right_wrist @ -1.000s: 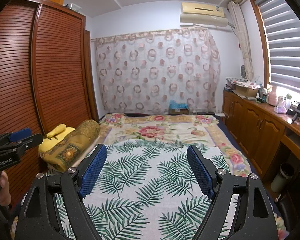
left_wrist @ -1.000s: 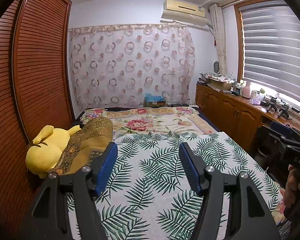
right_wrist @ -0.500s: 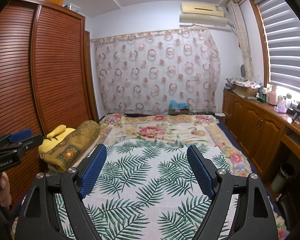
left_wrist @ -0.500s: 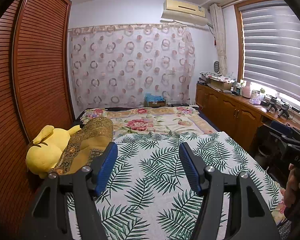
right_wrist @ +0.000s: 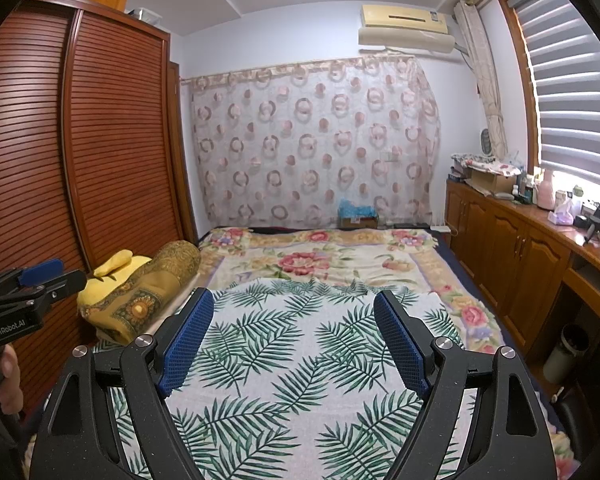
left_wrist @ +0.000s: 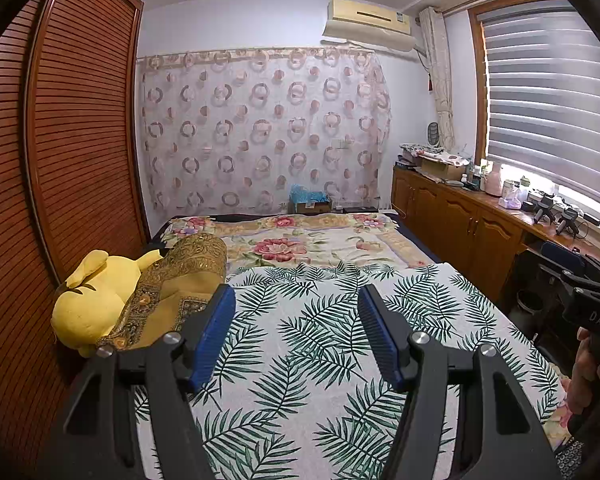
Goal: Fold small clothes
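The bed fills both views, and over its near half lies a palm-leaf sheet, spread flat. No small garment shows on that sheet or anywhere else in either view, folded or loose, so where the clothes are cannot be told. A bare sheet fits two stages alike: clothes waiting out of sight to be brought on, or clothes already folded and carried off. The pictures do not settle which.

Beyond the palm-leaf sheet's far edge lies a floral blanket; off the sheet's left edge, against the wardrobe, rest a gold patterned bolster and a yellow plush toy.

The left gripper hovers above the sheet with its jaws spread wide and nothing between them. The right gripper does the same, equally empty.

The left view shows the plush toy nearly whole, and at the sheet's right side the right gripper's body with the hand around it. The right view hides most of the toy behind the bolster but shows the left gripper's body off the sheet's left edge, and a bin on the floor to the sheet's right.
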